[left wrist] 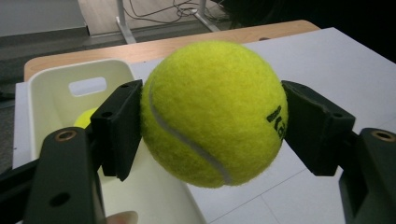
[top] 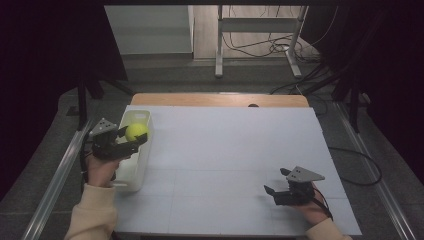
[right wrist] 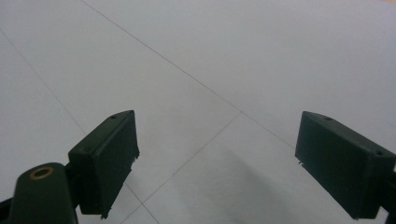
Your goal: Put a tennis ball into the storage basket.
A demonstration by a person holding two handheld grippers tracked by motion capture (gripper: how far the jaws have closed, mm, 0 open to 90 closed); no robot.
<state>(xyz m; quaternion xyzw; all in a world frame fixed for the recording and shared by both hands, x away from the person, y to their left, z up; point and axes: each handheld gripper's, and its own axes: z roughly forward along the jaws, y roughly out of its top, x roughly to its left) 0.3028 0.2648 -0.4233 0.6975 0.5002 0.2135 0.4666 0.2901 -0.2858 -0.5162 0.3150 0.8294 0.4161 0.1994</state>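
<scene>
Over the bin (top: 145, 150), at the surface's (top: 225, 150) left edge, the left gripper (top: 131, 138) holds a ball (top: 136, 132) clamped between its jaws. The bin is white and long, its long axis running away from the person; it lies against the left margin of the white surface. In the high view the ball sits above the bin's far half, roughly at rim height, with the jaws pointing right and slightly away. The ball is round, so no long axis applies; in the left gripper view its white seam curves from upper left to lower right, and black lettering on its right flank is partly cut off by the right jaw and cannot be read.

The left gripper view also shows a handle slot (left wrist: 87, 86) in the bin's far wall and a second ball (left wrist: 85, 119) inside the bin, mostly hidden behind the left jaw. That second ball cannot be made out in the high view.

Well to the right of the bin, near the surface's near edge, the right gripper (top: 277, 183) rests with its jaws spread apart and holding nothing. Its jaws point left toward the bin. The right gripper view confirms the gap, with bare white surface and faint grid lines between the jaws. The person's sleeves are cut off at the bottom of the high view.
</scene>
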